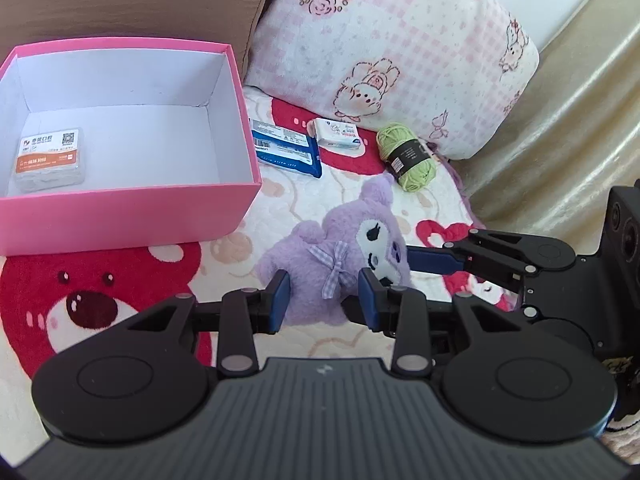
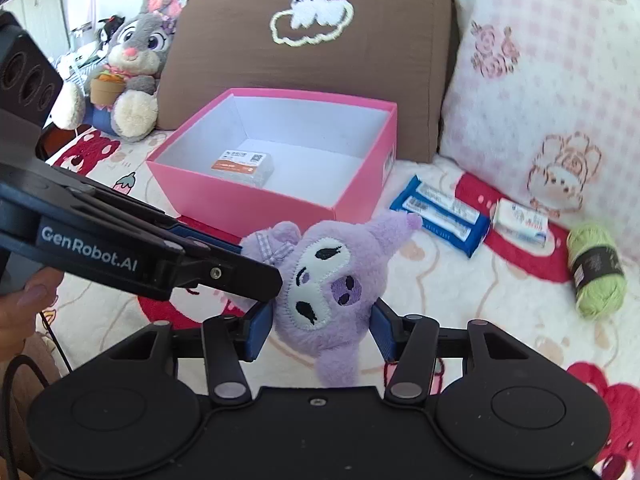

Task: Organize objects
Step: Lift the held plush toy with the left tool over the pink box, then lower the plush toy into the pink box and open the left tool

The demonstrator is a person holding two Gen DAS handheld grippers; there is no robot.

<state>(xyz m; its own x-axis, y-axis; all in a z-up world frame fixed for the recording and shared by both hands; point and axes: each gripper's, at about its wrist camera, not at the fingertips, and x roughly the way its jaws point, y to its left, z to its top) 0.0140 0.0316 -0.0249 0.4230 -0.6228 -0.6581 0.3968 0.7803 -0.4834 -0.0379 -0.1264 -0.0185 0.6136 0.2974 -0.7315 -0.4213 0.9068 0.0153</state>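
A purple plush toy [image 1: 320, 256] [image 2: 320, 280] with a white face hangs just above the bedspread, held by both grippers. My left gripper [image 1: 324, 300] is shut on its body, below the checked bow. My right gripper [image 2: 320, 330] is shut on its head, with a blue pad against each side. In the left wrist view one blue finger [image 1: 432, 260] of the right gripper reaches the head from the right. An open pink box [image 1: 132, 208] [image 2: 256, 204] stands to the left, holding a small orange-and-white card case [image 1: 50, 160] [image 2: 242, 166].
On the bear-print bedspread lie a blue packet [image 1: 286, 150] [image 2: 440, 216], a small white pack [image 1: 336, 133] [image 2: 520, 220] and a green yarn ball [image 1: 408, 156] [image 2: 596, 270]. A brown cushion [image 2: 320, 80] and a pink pillow [image 1: 392, 40] stand behind. A grey bunny plush [image 2: 132, 64] sits far left.
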